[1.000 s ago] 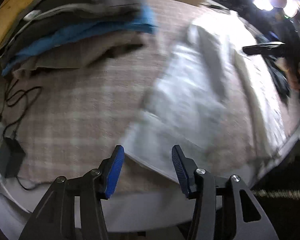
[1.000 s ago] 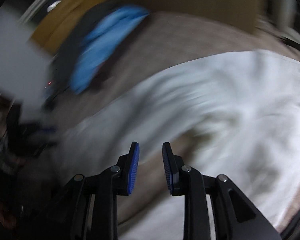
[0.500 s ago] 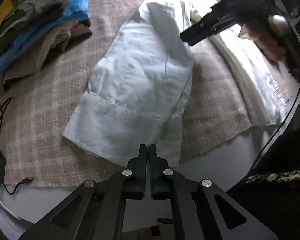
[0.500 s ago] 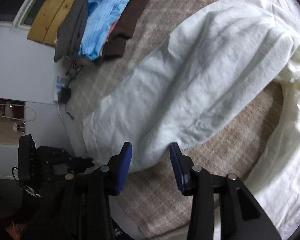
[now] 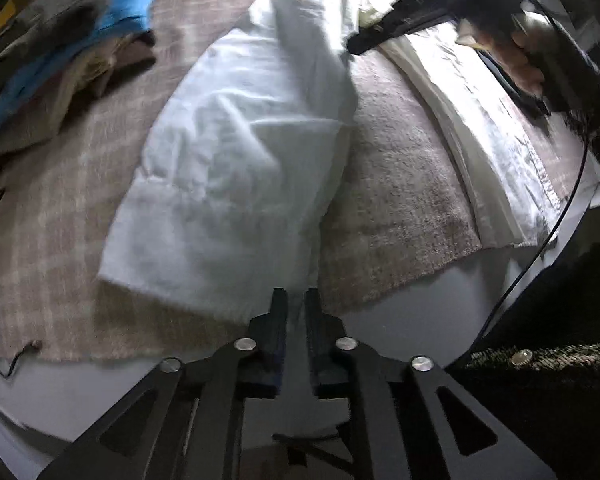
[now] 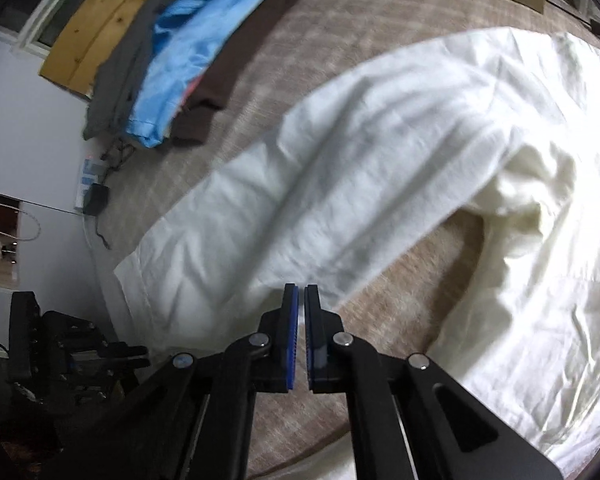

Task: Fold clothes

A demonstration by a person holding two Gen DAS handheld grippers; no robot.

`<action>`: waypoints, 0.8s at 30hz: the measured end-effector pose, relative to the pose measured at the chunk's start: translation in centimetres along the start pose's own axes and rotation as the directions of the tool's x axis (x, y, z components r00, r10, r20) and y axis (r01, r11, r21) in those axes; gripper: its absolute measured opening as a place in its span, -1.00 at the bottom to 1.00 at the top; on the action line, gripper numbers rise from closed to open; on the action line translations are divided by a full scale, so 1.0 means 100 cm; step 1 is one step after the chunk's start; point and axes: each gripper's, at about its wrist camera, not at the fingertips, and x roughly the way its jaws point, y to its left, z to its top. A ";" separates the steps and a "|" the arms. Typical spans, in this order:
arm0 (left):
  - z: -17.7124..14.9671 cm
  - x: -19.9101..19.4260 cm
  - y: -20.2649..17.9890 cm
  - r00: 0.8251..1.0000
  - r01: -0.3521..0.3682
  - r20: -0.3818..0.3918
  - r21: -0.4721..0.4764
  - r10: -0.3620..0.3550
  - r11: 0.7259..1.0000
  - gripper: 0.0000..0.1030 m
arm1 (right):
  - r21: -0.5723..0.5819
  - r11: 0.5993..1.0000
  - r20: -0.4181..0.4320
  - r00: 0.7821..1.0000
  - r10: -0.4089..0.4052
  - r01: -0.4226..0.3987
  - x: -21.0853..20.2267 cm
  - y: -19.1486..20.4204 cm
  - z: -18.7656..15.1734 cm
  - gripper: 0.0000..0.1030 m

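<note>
Where the left wrist view half a second ago showed the left gripper clenched, its jaws now stand a little apart and are opening, with the near corner of the white garment at the gap; whether the pads still press the cloth cannot be told. Garment: a long white leg lying on the plaid cloth, its hem toward the camera, closer and larger in frame than before. Right gripper, seen far across: dark tip touching the garment's far right edge, in much the same place as before. Hand behind it, blurred. Pile of grey, blue and brown clothes at upper left, well apart from the garment. Open room: bare plaid between garment and pile, and a wide strip to the right, up to the second white leg. Table rim bare just past the plaid's near edge.

Right wrist view. Right gripper: earlier spread wide, now clenched, the blue pads nearly meeting on the leg's lower edge, a thin fold seemingly between them. Garment: crossing the frame diagonally, hem at lower left beside the table edge, bunching at right. Pile: upper left, apart. Charger at the left edge. Plaid bare under the leg.
</note>
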 end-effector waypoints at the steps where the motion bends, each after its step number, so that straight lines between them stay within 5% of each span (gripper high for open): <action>1: -0.001 -0.009 0.006 1.000 -0.001 0.015 -0.016 0.002 1.000 -0.27 | -0.006 1.000 0.015 1.000 -0.025 0.026 -0.005 0.002 -0.001 -0.90; 4: -0.004 -0.037 0.032 0.996 -0.020 0.080 -0.072 0.026 0.997 -0.21 | -0.164 0.986 0.095 0.995 -0.014 0.029 -0.024 0.042 -0.008 -0.86; 5: -0.005 -0.045 0.042 0.995 -0.032 0.092 -0.096 0.040 0.995 -0.21 | -0.235 0.972 0.090 0.996 0.017 0.005 -0.025 0.061 -0.012 -0.66; 7: -0.007 -0.047 0.058 0.992 -0.066 0.096 -0.150 0.081 0.986 -0.21 | -0.360 0.931 0.040 0.996 0.085 -0.065 -0.018 0.097 -0.024 -0.38; 11: -0.012 -0.048 0.081 0.990 -0.078 0.098 -0.218 0.101 0.973 -0.21 | -0.565 0.822 -0.042 0.998 0.052 -0.067 0.016 0.149 -0.052 -0.37; 15: -0.007 -0.033 0.085 0.992 -0.050 0.103 -0.225 0.075 0.973 -0.19 | -0.538 0.835 -0.092 0.993 0.078 -0.116 0.052 0.167 -0.045 -0.37; 19: 0.015 0.002 0.076 0.994 -0.016 0.101 -0.230 0.040 0.973 -0.14 | -0.532 0.845 -0.130 0.991 -0.018 -0.054 0.082 0.174 -0.044 -0.52; 24: 0.036 0.030 0.067 0.998 -0.011 0.058 -0.173 0.022 0.985 -0.06 | -0.505 0.861 -0.147 0.989 -0.016 -0.061 0.079 0.160 -0.053 -0.61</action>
